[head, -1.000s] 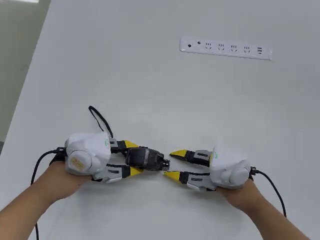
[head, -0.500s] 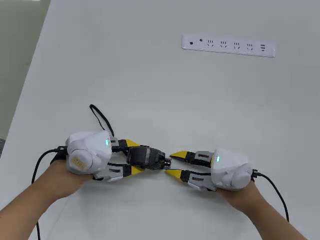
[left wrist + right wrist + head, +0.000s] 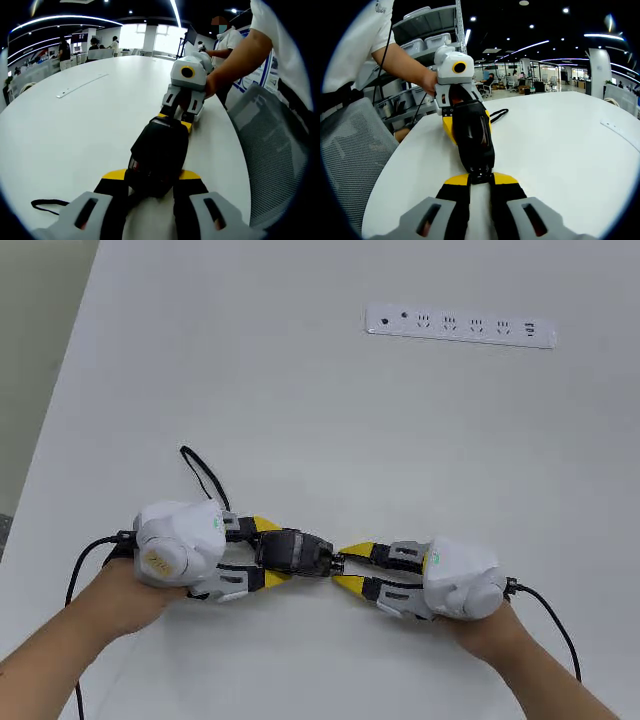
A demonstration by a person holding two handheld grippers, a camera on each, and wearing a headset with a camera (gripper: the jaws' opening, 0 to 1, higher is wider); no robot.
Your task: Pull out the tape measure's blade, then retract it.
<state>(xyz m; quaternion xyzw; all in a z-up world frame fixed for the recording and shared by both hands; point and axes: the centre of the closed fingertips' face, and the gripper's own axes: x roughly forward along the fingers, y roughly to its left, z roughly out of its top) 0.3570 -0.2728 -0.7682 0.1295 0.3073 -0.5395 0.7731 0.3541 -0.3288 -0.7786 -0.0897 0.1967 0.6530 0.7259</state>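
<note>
Nearest the person, the left hand (image 3: 115, 595) and the right hand (image 3: 490, 625) lay low on the white bench (image 3: 300, 390), each steering a tool inward so that the two faced each other; the left hand-held gripper (image 3: 268, 552) was clenched across the dark body of the tape measure (image 3: 295, 552), its yellow tips on either flank, which pinned the case flat on the bench and kept its mouth pointing right, toward the other tool; the case lay at the near middle of the bench, between the two tools. The right hand-held gripper (image 3: 350, 566) met it head-on; in the right gripper view its jaws stood narrow on either side of the blade tip (image 3: 479, 175) at the case's mouth and looked to be pinching it, though the contact was small and partly shaded. No length of blade showed outside the case, so by my reading the pull had not yet begun; one tool anchoring the case while the other took the tab suited a straight draw to the right, and a weak pinch on so small a tab might slip. Just beyond the left tool a thin black cord (image 3: 203, 475) trailed off over the bench; I could not tell what it belonged to. Well apart, at the far right, lay a white power strip (image 3: 460, 326).
</note>
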